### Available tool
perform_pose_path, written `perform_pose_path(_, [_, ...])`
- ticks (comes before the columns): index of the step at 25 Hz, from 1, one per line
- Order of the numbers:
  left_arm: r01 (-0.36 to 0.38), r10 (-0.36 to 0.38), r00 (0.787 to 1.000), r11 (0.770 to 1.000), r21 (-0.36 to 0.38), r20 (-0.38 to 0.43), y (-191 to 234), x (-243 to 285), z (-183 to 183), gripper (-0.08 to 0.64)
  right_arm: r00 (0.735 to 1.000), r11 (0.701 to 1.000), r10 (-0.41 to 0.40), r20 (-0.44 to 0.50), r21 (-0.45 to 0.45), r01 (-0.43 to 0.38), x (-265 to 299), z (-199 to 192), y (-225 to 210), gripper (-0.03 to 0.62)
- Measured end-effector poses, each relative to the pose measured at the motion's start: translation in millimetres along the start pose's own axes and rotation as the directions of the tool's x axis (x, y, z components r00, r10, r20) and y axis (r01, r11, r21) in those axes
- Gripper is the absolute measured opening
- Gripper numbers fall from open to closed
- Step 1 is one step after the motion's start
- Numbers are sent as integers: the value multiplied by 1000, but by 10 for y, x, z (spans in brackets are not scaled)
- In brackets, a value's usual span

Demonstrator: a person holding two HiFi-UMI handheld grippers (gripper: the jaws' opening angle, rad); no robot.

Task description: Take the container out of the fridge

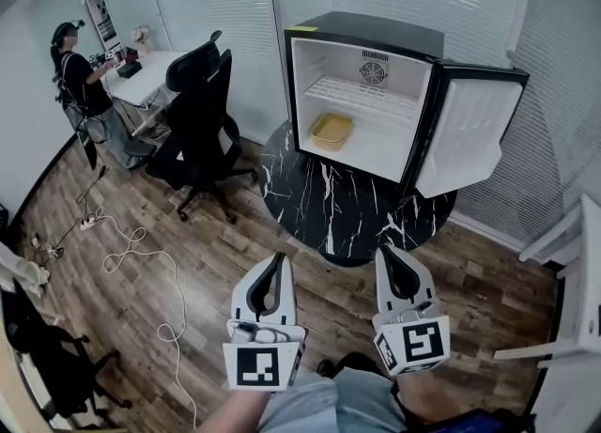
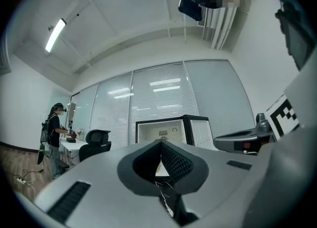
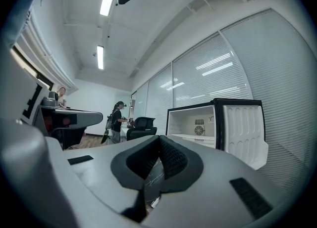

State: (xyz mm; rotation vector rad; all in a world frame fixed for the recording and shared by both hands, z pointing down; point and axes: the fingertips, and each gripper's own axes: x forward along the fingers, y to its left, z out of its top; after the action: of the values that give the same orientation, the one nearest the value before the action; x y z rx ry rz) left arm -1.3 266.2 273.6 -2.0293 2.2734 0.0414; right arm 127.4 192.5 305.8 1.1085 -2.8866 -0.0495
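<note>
Tongs-wise, barely started tbh: left tongs (image 1: 278, 255) and right tongs (image 1: 386, 251) clenched on nothing, hanging well short of the fridge (image 1: 376, 29), door (image 1: 467, 135) already open though, yellow container (image 1: 331, 131) inside on the bottom, yet to be reached, grabbed and pulled out.

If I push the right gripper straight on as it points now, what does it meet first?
Probably the near rim of the black marble table, seen just past the shut tips of the right gripper; the open fridge door stands farther on. Depth is uncertain.
</note>
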Motion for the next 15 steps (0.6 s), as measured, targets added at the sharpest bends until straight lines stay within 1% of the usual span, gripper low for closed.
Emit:
perform_pose_path(4, [28,-28,999,1000,-11,-26,-17,195,-183,14,999,1000,-21,-29,17,21,108,-170,-108,12])
perform_pose_path(8, [59,-59,997,998,1,-56,-51,438,-316,14,999,999,-37,-40,33,38,304,-247,-275,12])
perform_pose_path(15, [69,-66,994,997,32,-86,111,1049,-512,14,999,998,-32,-31,60,34,941,-357,-547,12])
